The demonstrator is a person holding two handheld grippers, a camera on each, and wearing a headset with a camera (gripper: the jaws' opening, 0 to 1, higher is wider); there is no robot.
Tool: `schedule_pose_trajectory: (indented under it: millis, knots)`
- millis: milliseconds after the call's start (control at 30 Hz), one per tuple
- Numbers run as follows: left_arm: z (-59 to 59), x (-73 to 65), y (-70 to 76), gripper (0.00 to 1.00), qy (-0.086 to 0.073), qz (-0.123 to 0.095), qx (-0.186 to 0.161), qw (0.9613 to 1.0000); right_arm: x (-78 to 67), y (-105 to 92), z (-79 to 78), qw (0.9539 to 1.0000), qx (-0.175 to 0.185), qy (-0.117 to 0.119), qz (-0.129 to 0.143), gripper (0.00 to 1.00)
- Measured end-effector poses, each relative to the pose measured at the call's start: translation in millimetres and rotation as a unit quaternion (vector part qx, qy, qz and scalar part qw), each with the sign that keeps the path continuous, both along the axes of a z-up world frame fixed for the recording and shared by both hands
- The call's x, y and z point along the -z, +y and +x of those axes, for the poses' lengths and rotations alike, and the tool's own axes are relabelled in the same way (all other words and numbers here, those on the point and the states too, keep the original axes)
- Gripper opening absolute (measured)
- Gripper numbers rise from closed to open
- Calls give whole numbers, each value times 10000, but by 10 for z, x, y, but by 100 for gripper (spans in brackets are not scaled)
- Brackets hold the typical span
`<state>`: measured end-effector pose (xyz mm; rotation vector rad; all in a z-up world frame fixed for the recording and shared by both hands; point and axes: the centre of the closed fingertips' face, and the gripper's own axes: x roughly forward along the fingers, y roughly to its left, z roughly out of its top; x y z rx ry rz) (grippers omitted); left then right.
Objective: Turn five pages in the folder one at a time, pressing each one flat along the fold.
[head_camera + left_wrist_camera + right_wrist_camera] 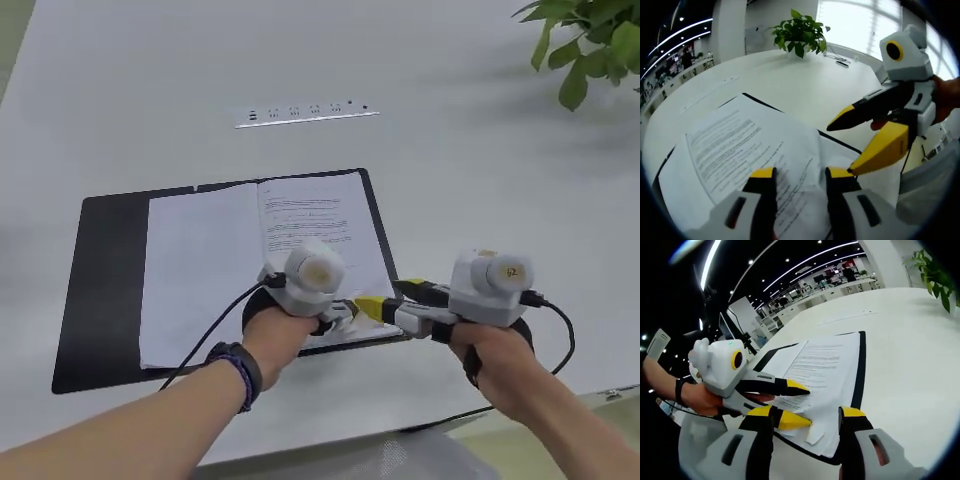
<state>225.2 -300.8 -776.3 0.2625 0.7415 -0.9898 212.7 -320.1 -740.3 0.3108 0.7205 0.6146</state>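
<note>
Both forearms reach in from six o'clock. The left gripper (343,313), jaws spread, sits over the near corner of the right page (315,215) of the open folder (105,300) — the right gripper (385,300), spread too, points in from three o'clock.

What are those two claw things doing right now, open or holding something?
Left gripper: open, over the printed page, holding nothing.
Right gripper: open, at the corner of the folder, holding nothing.

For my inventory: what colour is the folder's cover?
Black; the folder shows best in the head view.
</note>
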Motion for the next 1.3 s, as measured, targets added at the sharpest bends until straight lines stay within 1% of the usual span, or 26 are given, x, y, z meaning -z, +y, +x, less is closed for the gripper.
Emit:
schedule_pose_trajectory:
  millis: [133,267,367,433,467,533,633,733,867,933,1033,1133,1200,1233,1300]
  knots:
    - [-27,-1,22,39,-27,1,30,10000,66,31,76,10000,-32,85,18,50]
    - [-39,-3,33,39,-17,0,50,10000,68,59,99,9998,3,138,147,49]
    - [-63,-5,51,40,11,1,65,10000,54,46,81,9997,28,148,176,49]
    - [-99,-17,60,42,79,-36,83,9999,45,4,66,9995,123,155,263,46]
    - [-142,-25,56,44,129,-44,171,9998,31,-15,56,9992,186,129,335,44]
    - [-209,-29,59,48,164,19,349,9993,23,-42,30,9986,242,149,440,40]
    - [-252,-37,78,53,231,13,389,9990,29,-52,-13,9986,241,167,434,34]
    - [-297,-67,116,56,252,4,396,9989,47,-44,-77,9987,208,211,413,33]
    - [-309,-116,157,58,227,-43,345,9991,38,-35,-100,9981,306,221,496,28]
    - [-312,-142,161,58,222,-75,328,9992,41,-39,-99,9974,392,231,552,21]
    - [-323,-190,161,60,133,-59,408,9991,37,-31,-98,9966,479,238,620,18]
    - [-295,-253,202,60,74,-80,366,9993,32,-33,-89,9965,526,217,617,13]
    - [-290,-283,227,60,53,-95,337,9994,29,-58,-64,9953,672,224,662,4]
    - [-290,-292,239,60,37,-87,333,9994,27,-66,-58,9949,705,231,687,1]
    - [-282,-329,266,60,4,-84,306,9995,28,-66,-55,9938,750,302,759,1]
